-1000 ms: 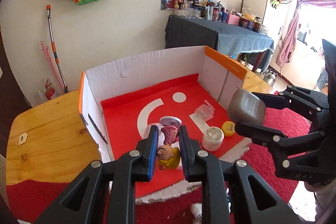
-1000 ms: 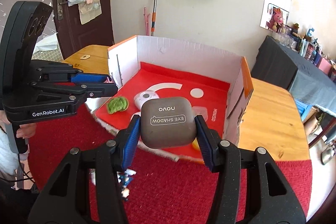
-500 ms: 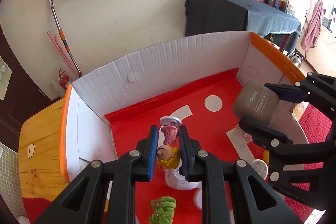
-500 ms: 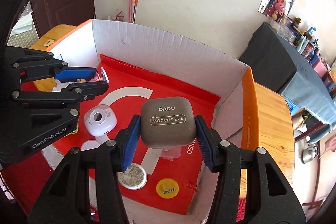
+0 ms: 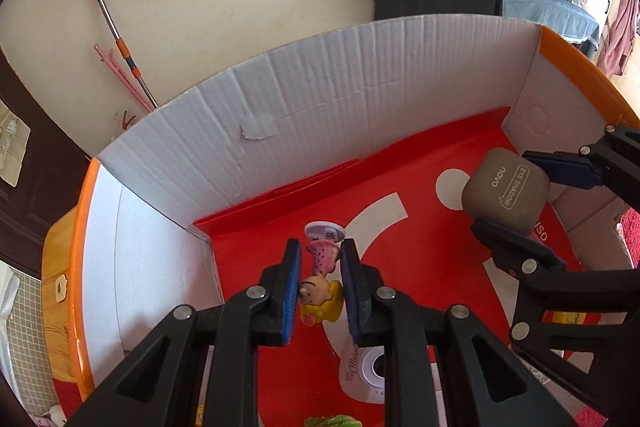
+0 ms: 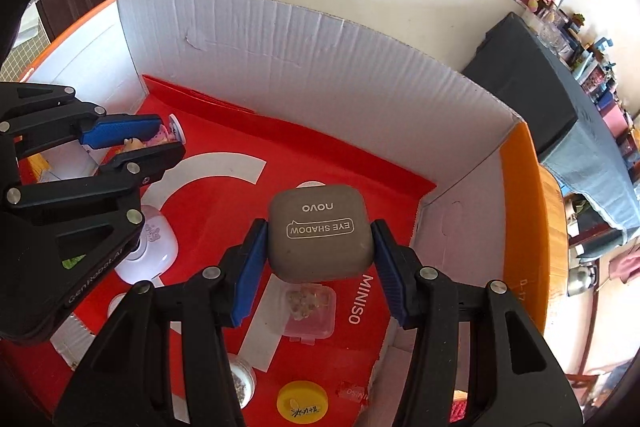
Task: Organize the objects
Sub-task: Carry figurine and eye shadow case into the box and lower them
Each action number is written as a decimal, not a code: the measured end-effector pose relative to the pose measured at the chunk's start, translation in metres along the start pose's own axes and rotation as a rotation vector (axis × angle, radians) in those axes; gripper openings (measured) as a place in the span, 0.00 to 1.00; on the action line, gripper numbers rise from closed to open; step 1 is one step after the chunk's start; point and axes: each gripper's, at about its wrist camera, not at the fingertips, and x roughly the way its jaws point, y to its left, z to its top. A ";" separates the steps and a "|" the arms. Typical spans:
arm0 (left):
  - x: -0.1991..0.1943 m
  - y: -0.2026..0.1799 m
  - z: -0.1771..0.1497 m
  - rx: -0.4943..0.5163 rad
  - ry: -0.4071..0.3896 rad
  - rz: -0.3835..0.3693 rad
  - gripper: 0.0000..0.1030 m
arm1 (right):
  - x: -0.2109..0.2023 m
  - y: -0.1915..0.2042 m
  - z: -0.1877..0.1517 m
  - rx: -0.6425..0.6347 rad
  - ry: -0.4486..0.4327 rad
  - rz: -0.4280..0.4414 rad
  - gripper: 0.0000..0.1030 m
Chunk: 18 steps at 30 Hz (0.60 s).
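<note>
My left gripper (image 5: 320, 259) is shut on a small doll figurine (image 5: 322, 287) with yellow hair, a pink dotted dress and a white round base; it hangs over the red floor near the far left corner of the cardboard box (image 5: 360, 67). My right gripper (image 6: 320, 247) is shut on a grey-brown eye shadow case (image 6: 320, 233), held above the right half of the box (image 6: 280, 27). The right wrist view shows the left gripper (image 6: 160, 137) with the figurine (image 6: 160, 139) at the left. In the left wrist view the case (image 5: 506, 193) and right gripper (image 5: 516, 195) sit at the right.
On the box floor lie a white-lilac round gadget (image 6: 150, 253), a clear plastic case with small bits (image 6: 308, 311), a glass-lidded jar (image 6: 240, 383), a yellow disc (image 6: 302, 401) and a green scrunchie (image 5: 332, 421). Box walls rise at the back and both sides. A wooden table (image 6: 554, 211) lies around.
Both grippers have moved forward and down over the box with their loads, from its front edge to above its floor. Their grips have not changed.
</note>
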 end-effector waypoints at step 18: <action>0.020 0.002 -0.006 -0.010 0.059 0.004 0.20 | 0.030 -0.005 0.000 -0.002 0.108 -0.025 0.48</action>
